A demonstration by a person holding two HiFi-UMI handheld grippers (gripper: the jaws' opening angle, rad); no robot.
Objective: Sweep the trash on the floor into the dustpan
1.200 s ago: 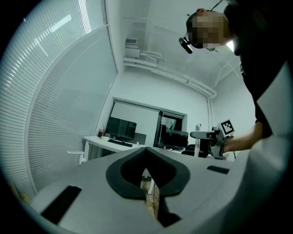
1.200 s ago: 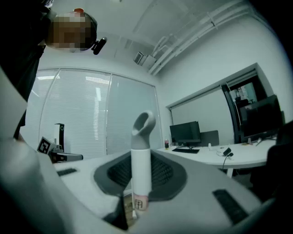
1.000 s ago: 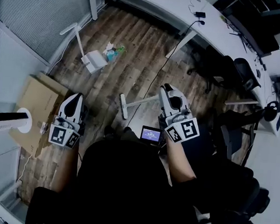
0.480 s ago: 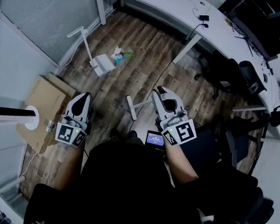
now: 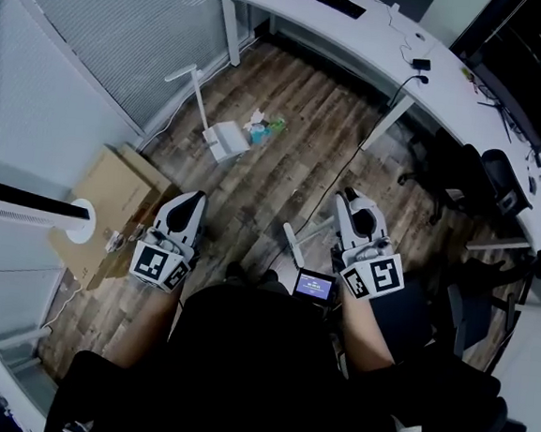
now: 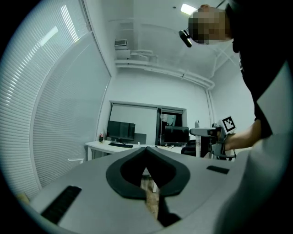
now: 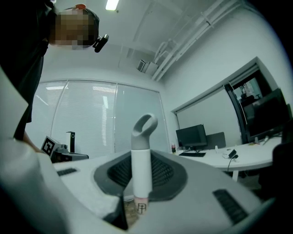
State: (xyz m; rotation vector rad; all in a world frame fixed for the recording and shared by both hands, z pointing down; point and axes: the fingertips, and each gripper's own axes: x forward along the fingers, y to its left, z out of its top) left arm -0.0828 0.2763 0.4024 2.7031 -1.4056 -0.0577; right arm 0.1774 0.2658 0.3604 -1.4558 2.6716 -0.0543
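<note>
The white dustpan (image 5: 226,142) stands on the wooden floor by the blinds, its long handle (image 5: 192,83) upright. A small heap of trash (image 5: 264,125), white and green scraps, lies right beside its mouth. My right gripper (image 5: 354,205) is shut on the white broom handle (image 7: 141,167), whose grey loop end sticks up past the jaws in the right gripper view. The broom head (image 5: 291,246) rests on the floor close to my feet, well short of the trash. My left gripper (image 5: 189,202) is shut with nothing in it, and points level out into the room (image 6: 146,148).
A flat cardboard box (image 5: 112,197) and a white pole on a round base (image 5: 80,221) lie left of my left gripper. A white desk (image 5: 362,35) runs along the far side, with a cable (image 5: 343,165) trailing over the floor and black office chairs (image 5: 463,161) at the right.
The head view has swung, so the floor, dustpan and trash sit further right and lower. Both grippers have shifted a little. The broom stays in the right one, its head still near my feet.
</note>
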